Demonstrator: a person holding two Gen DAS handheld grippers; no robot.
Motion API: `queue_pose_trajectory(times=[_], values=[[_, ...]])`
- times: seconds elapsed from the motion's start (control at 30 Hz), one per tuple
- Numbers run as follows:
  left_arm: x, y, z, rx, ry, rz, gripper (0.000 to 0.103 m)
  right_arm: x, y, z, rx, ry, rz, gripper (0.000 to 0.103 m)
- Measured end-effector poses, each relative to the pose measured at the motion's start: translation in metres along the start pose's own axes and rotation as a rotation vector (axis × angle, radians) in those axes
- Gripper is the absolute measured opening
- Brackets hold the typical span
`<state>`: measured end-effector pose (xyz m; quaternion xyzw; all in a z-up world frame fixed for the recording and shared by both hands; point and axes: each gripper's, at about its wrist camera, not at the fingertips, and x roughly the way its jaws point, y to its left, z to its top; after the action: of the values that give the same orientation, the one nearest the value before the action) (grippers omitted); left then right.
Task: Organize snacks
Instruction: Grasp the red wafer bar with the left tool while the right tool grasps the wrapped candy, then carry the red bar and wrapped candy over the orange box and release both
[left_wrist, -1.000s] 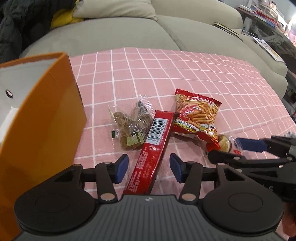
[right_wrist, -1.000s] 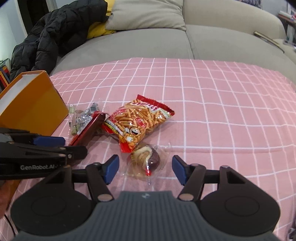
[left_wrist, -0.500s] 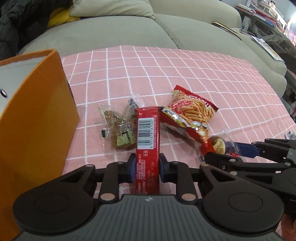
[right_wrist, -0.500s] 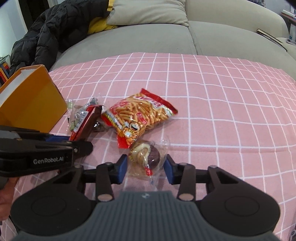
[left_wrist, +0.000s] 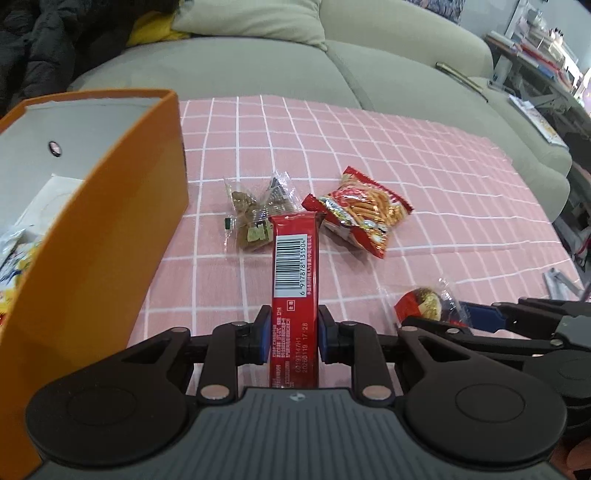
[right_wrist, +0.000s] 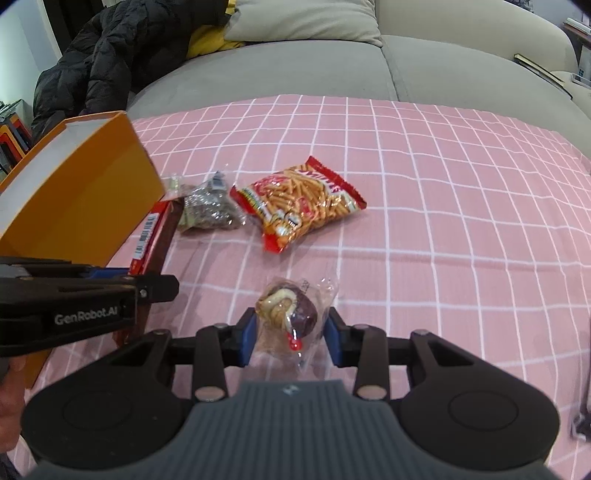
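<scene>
Our left tongs (left_wrist: 291, 341) clamp the red bar (left_wrist: 294, 273) at lower centre, beside the orange box (left_wrist: 110, 221). Our right tongs (right_wrist: 290, 332) pinch the wrapped pastry (right_wrist: 288, 310); chips bag (right_wrist: 299, 206) lies mid-frame on the pink surface (right_wrist: 443, 221).

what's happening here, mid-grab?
A person is sorting snacks with two handheld grippers. The left gripper is shut on a red snack bar; the right gripper is shut on a clear-wrapped chocolate. A chip bag and a clear snack packet lie on the pink cloth beside the orange box.
</scene>
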<state>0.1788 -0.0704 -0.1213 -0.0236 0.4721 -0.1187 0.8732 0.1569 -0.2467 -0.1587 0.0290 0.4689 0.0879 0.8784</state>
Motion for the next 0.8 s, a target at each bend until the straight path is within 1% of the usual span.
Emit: queue_pose_trajectory(times=[0.4,0.63,0.8], values=[[-0.062,-0.002,-0.039,-0.043,-0.021,-0.009,0.027,-0.048,0.023,-0.044,0.006,0.018,0.024,0.036],[-0.098,0.003,-0.056,-0.05,-0.046,-0.005,0.027,-0.078,0.041,-0.064,-0.034,0.013,0.044,0.036],[-0.123,0.009,-0.065,-0.064,-0.075,-0.009,0.027,-0.1,0.059,-0.07,-0.078,-0.006,0.063,0.036]])
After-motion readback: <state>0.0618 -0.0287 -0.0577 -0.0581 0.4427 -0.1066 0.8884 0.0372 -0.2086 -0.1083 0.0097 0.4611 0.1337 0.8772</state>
